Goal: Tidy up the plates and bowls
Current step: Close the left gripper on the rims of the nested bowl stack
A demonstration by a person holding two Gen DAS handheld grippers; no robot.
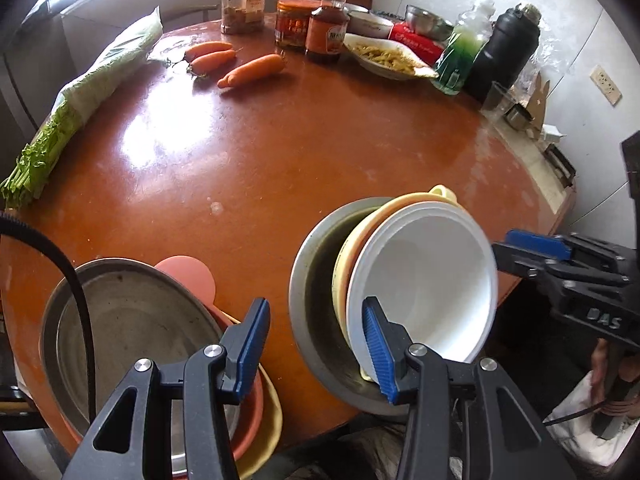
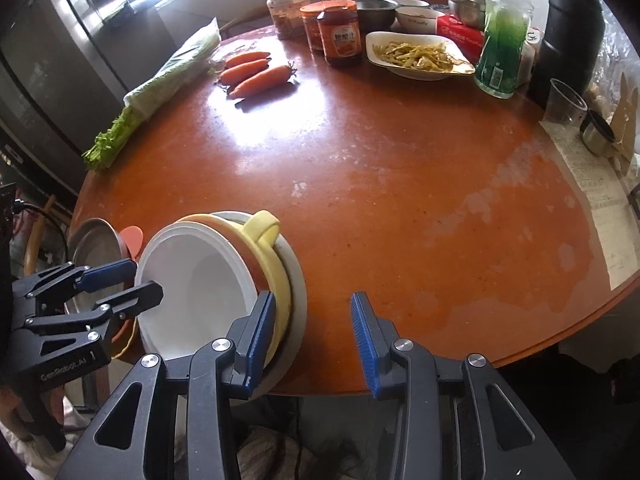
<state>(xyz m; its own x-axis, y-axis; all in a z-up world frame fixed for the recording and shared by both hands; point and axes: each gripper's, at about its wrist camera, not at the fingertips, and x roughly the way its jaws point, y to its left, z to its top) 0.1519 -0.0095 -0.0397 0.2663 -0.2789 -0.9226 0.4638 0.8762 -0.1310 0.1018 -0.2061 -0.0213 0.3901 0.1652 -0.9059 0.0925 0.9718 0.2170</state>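
Two stacks of dishes sit at the near edge of a round orange-brown table (image 1: 280, 152). Toward the near right of that edge, a white bowl (image 1: 428, 280) lies tilted on its side, nested in an orange bowl (image 2: 240, 232) and a yellow handled bowl (image 2: 266, 232), all leaning inside a wide metal bowl (image 1: 316, 280). Toward the near left, a metal plate (image 1: 132, 320) rests on orange and yellow plates (image 1: 256, 412), partly overhanging the edge, with a flat salmon-coloured disc (image 1: 188, 276) touching its far rim.

Left gripper (image 1: 316, 348) hovers between the two stacks, jaws partly apart and holding nothing; its right finger (image 1: 380, 356) stands at the near rim of the white bowl, though whether it touches cannot be told. Right gripper (image 2: 314, 340) hangs over the same edge, jaws partly apart and empty, its left finger (image 2: 256, 340) just beside the outer wall of the nested bowls.

Along the far edge stand jars, a sauce bottle (image 2: 339, 32), a white dish of yellow strips (image 2: 416, 56), a green bottle (image 2: 502, 48) and a black flask (image 2: 572, 28). Three carrots (image 2: 252, 72) and a bagged bundle of greens (image 1: 80, 104) lie toward the far left
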